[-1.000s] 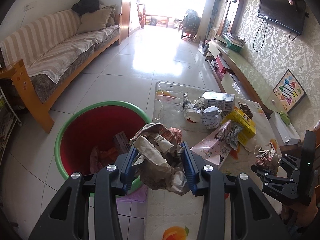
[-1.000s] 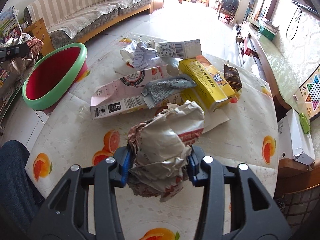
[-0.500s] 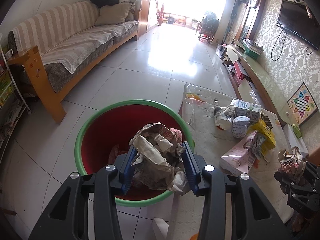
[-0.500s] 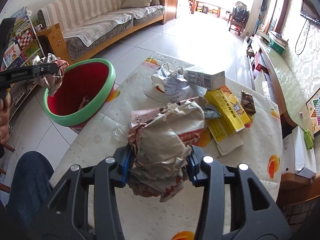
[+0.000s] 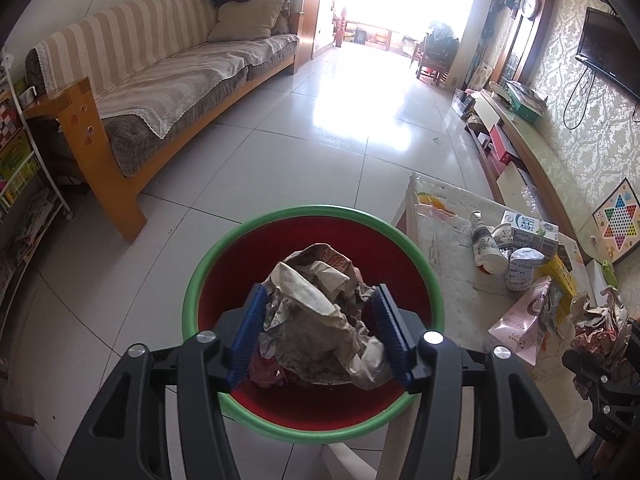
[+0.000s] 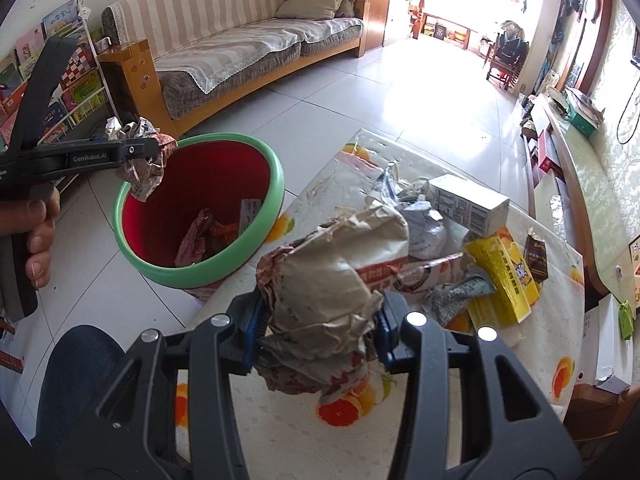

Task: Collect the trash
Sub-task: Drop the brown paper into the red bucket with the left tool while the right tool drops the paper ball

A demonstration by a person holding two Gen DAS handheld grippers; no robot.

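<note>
"GenRobot.AI" is printed in white on the left claw (image 6: pixel 158 156).

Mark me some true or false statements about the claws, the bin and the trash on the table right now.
1. The left claw hangs over the red bin. True.
2. The left claw is empty. False: a crumpled wad sits between its jaws, which have just been opening.
3. The right claw grips a paper bundle. True.
4. The red bin has nothing in it. False: wrappers lie at the bottom.
5. The yellow box lies on the floor. False: it lies on the table among other trash.
</note>
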